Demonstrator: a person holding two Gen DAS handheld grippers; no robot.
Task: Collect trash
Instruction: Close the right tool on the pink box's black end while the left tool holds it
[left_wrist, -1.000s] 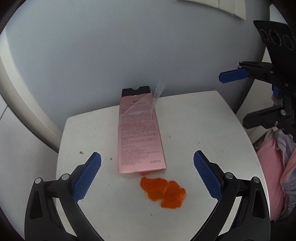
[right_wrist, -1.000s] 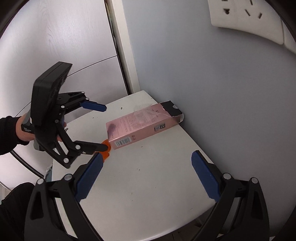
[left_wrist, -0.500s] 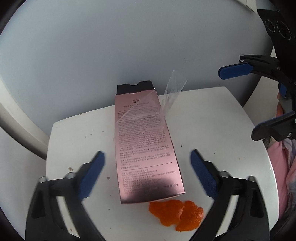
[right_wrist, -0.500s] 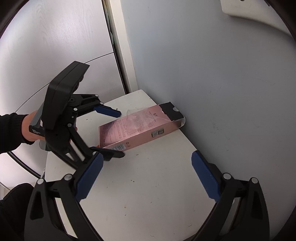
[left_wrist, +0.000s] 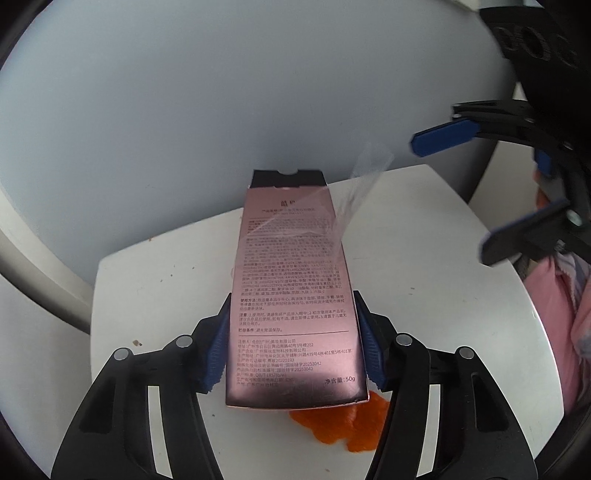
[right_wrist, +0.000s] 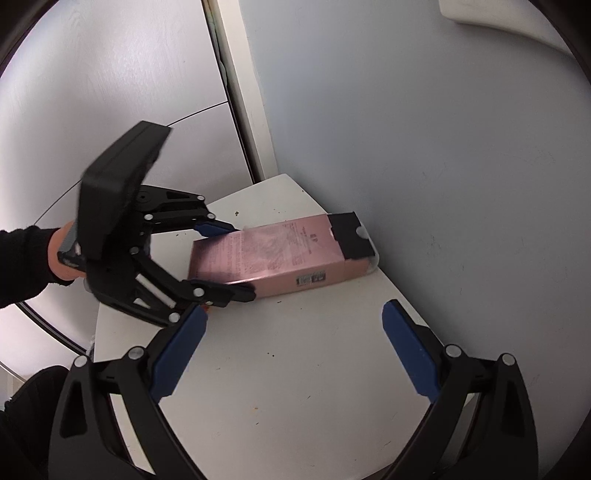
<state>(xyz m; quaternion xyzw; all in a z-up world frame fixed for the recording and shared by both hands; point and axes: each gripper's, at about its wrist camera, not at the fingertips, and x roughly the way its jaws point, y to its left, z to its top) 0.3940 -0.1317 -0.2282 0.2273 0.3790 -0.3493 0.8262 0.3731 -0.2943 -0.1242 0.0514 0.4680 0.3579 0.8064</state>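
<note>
A long pink box (left_wrist: 291, 295) with a black end flap lies on the small white table (left_wrist: 424, 280). A strip of clear film (left_wrist: 358, 192) sticks up from its far right edge. My left gripper (left_wrist: 291, 314) is closing, and its blue pads sit against both long sides of the box's near end. Orange peel (left_wrist: 340, 424) lies just below the box's near end, partly hidden by it. In the right wrist view the left gripper (right_wrist: 236, 262) clasps the pink box (right_wrist: 280, 254). My right gripper (right_wrist: 293, 314) hovers open over bare table (right_wrist: 295, 387), holding nothing.
A pale blue wall (left_wrist: 258, 92) rises right behind the table. Pink cloth (left_wrist: 554, 314) hangs off the table's right side. A white door frame (right_wrist: 247, 110) and a socket plate (right_wrist: 509, 22) stand on the wall. Dark crumbs dot the tabletop.
The left gripper moved forward over the peel to the box and its jaws narrowed onto the box's sides. The right gripper stayed open and nearly still.
</note>
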